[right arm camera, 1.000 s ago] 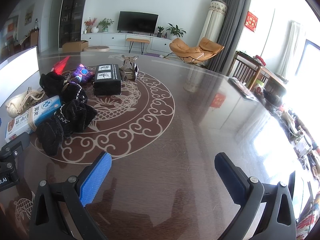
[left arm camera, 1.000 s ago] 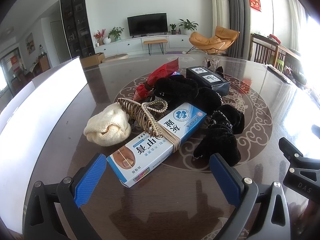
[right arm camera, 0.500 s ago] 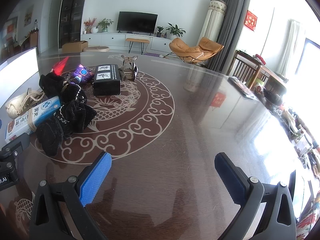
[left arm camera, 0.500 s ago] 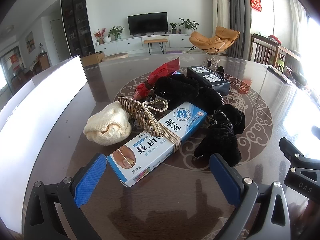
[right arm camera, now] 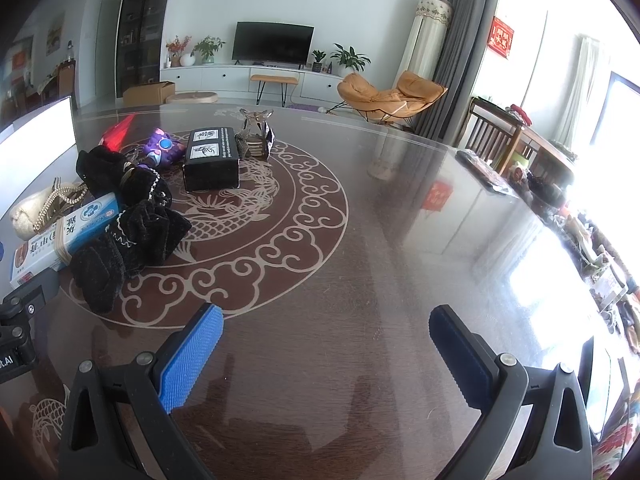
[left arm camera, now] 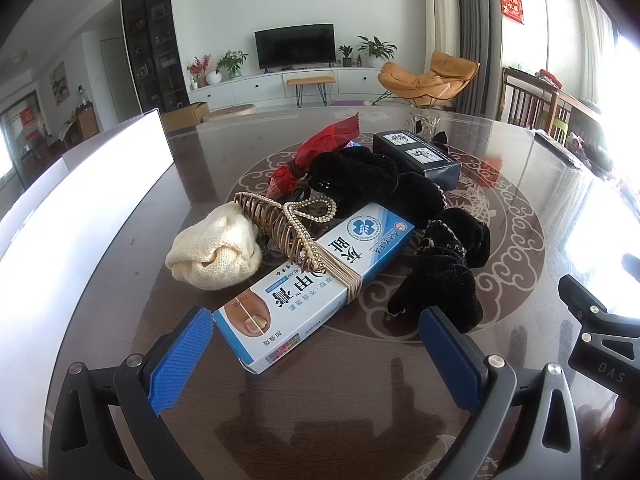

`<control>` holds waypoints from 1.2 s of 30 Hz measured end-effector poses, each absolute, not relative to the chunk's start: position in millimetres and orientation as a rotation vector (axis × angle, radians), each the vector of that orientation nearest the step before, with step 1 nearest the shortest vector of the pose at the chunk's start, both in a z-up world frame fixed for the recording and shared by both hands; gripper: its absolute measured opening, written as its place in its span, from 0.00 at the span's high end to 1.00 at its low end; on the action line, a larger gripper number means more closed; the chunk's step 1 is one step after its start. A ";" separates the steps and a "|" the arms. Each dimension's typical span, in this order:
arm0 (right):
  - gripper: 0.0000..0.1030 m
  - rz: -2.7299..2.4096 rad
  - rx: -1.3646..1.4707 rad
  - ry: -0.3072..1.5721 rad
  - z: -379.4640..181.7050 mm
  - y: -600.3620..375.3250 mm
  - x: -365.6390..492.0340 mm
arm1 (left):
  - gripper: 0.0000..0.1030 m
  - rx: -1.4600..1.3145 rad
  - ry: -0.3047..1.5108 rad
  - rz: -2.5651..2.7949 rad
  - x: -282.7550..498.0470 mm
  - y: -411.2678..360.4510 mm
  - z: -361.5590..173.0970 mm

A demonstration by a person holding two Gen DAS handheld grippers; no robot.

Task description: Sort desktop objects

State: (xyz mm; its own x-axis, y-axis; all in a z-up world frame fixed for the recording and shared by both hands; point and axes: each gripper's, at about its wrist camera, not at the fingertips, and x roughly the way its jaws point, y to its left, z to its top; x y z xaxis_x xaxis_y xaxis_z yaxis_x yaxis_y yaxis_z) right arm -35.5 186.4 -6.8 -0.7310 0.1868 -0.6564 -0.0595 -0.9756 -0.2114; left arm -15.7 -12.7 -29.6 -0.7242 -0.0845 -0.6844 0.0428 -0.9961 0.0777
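A pile lies on the dark table (left arm camera: 320,400). Nearest is a blue-and-white medicine box (left arm camera: 312,288) with a rubber band around it. A gold beaded hair clip (left arm camera: 288,224) rests on the box, and a cream knit piece (left arm camera: 214,254) lies to its left. Black velvet scrunchies (left arm camera: 444,268) sit to the right, with a red packet (left arm camera: 316,152) and a dark box (left arm camera: 416,158) behind. My left gripper (left arm camera: 316,360) is open, just short of the medicine box's near end. My right gripper (right arm camera: 326,356) is open over bare table, well right of the pile (right arm camera: 132,224).
A bright white panel (left arm camera: 76,216) runs along the table's left side. A purple toy (right arm camera: 160,150) and a glass holder (right arm camera: 256,132) stand behind the dark box (right arm camera: 211,158). Clutter lines the table's far right edge (right arm camera: 580,232).
The left gripper has crept slightly closer to the medicine box. The right gripper has hardly moved.
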 end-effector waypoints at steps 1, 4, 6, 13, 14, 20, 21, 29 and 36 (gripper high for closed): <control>0.00 2.792 -1.089 -0.265 -6.8 186.4 -35.5 | 0.00 1.137 -0.087 -2.853 -15.7 -12.8 -29.6; 0.00 2.791 -1.092 -0.262 -6.9 187.2 -35.8 | 0.00 1.138 -0.085 -2.853 -15.8 -12.9 -29.5; 0.00 2.790 -1.093 -0.259 -7.7 187.9 -35.9 | 0.00 1.139 -0.084 -2.853 -15.2 -12.6 -29.6; 0.00 2.787 -1.103 -0.251 -8.0 188.9 -36.1 | 0.00 1.141 -0.082 -2.854 -14.7 -12.0 -29.8; 0.00 2.787 -1.103 -0.249 -7.9 189.1 -36.3 | 0.00 1.142 -0.082 -2.854 -14.3 -11.2 -30.0; 0.00 2.786 -1.110 -0.240 -8.3 190.6 -37.6 | 0.00 1.144 -0.080 -2.852 -14.0 -10.7 -30.4; 0.00 2.786 -1.112 -0.239 -8.6 190.6 -37.5 | 0.00 1.145 -0.079 -2.851 -13.7 -9.8 -31.0; 0.00 2.782 -1.132 -0.237 -9.7 190.4 -40.1 | 0.00 1.158 -0.066 -2.846 -10.2 -7.3 -33.3; 0.00 2.768 -1.169 -0.223 -13.2 193.2 -44.5 | 0.00 1.180 -0.051 -2.844 -8.2 -5.4 -33.4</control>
